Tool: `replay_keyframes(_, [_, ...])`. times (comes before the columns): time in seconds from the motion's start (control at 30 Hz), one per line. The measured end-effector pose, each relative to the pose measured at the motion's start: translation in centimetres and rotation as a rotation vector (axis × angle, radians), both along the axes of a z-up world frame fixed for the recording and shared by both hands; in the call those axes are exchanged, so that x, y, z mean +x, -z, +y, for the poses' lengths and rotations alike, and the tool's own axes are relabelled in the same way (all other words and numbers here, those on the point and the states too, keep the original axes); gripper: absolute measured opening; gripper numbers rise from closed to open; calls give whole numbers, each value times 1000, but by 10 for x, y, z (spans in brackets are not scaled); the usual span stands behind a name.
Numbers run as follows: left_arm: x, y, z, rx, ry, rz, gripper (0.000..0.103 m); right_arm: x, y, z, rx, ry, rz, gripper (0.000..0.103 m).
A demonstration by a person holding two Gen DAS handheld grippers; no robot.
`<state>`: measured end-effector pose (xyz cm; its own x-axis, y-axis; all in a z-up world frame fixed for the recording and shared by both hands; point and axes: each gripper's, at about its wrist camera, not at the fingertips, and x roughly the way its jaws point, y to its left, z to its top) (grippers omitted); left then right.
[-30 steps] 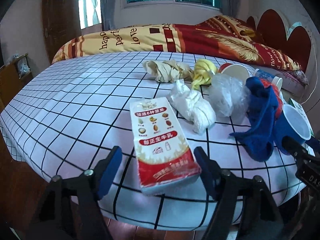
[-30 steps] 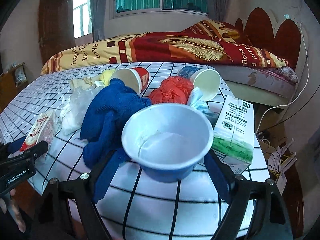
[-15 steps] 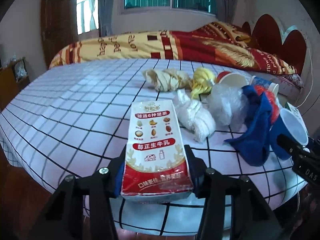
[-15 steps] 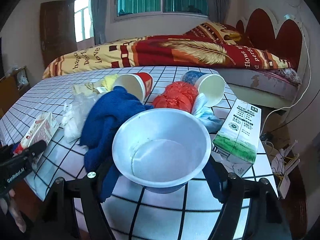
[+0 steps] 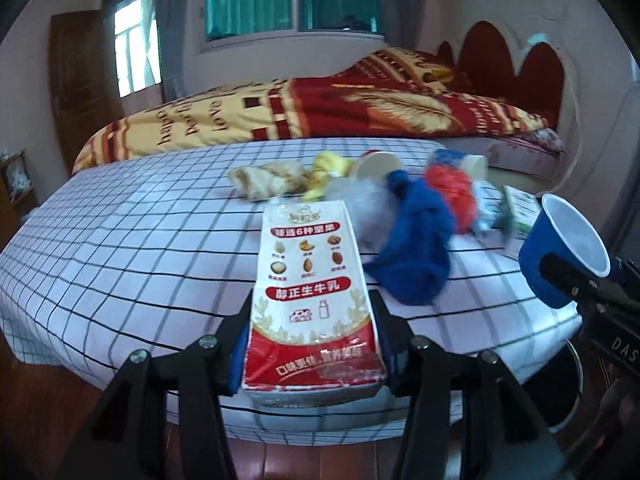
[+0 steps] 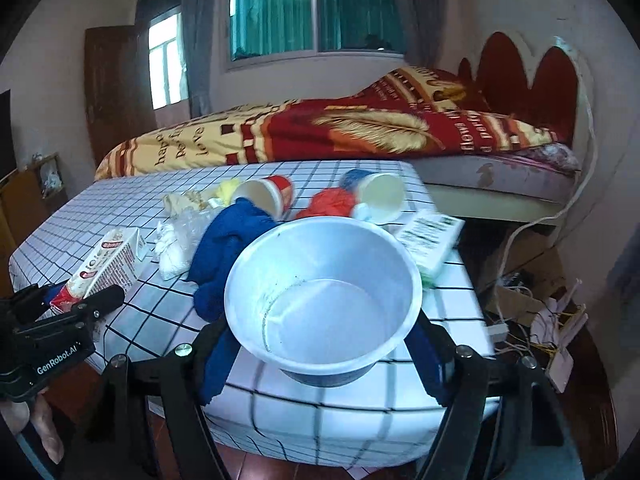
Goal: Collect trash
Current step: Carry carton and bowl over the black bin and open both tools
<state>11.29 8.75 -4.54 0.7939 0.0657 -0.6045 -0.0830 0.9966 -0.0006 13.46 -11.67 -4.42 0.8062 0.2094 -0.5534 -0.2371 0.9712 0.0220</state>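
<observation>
A red-and-white milk carton (image 5: 308,280) is clamped between the blue pads of my left gripper (image 5: 314,344), lifted above the near edge of the checkered table (image 5: 120,240). It shows again at the left of the right wrist view as the carton (image 6: 108,264) in the left gripper (image 6: 60,312). My right gripper (image 6: 322,344) is shut on a blue bowl (image 6: 324,292) with a white inside, held tilted over the table's corner. In the left wrist view the same bowl (image 5: 560,252) hangs at the right.
On the table lie a blue cloth (image 6: 228,248), a red mesh ball (image 6: 332,204), two tipped paper cups (image 6: 264,196) (image 6: 380,196), a green-and-white carton (image 6: 432,240), white crumpled plastic (image 6: 172,248), beige (image 5: 272,180) and yellow (image 5: 328,168) rags. A dark bin (image 5: 560,392) stands below the corner.
The left jaws closed on the milk carton and the right jaws on the blue bowl. Both hands then rose and drew back, lifting the two things off the table.
</observation>
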Motion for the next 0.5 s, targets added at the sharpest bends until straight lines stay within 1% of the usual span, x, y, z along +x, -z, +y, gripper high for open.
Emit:
replay_keyframes(0.27, [-7,-5,-50,-12,125,-11,52,-28,-10,-63,0,119,-18,78])
replay_keyframes(0.5, [-14,-6,-105,-17,270,-9,52,-50,-8,-118,-8,230,-18,78])
